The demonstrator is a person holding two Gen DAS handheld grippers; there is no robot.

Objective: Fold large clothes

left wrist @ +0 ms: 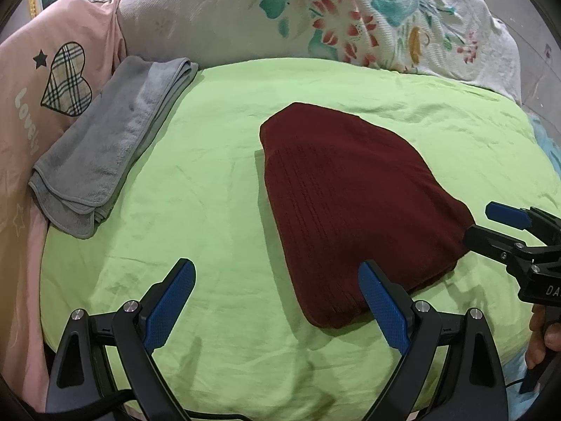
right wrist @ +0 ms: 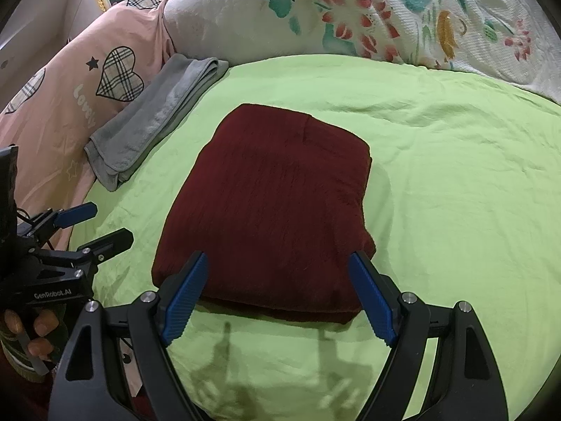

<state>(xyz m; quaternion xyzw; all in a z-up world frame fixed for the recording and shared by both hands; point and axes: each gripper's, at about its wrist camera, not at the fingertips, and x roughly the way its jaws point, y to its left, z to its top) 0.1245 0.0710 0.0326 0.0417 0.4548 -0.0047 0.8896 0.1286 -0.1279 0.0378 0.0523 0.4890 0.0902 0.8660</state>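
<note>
My right fingers (right wrist: 277,294) and left fingers (left wrist: 278,305) stand open and empty. The folded dark red knitted garment (right wrist: 273,203) lies just ahead of the right fingers. If one of them catches its near edge, I think the fold may open again.

Left gripper (left wrist: 277,303): black frame with triangular cut-outs; silver round screws at the pivots; blue ribbed pads on both fingers (left wrist: 171,305); black cable beneath; white "GenRobot.AI" lettering on the body. Right gripper (right wrist: 278,298): same black frame, silver screws, blue pads.
</note>
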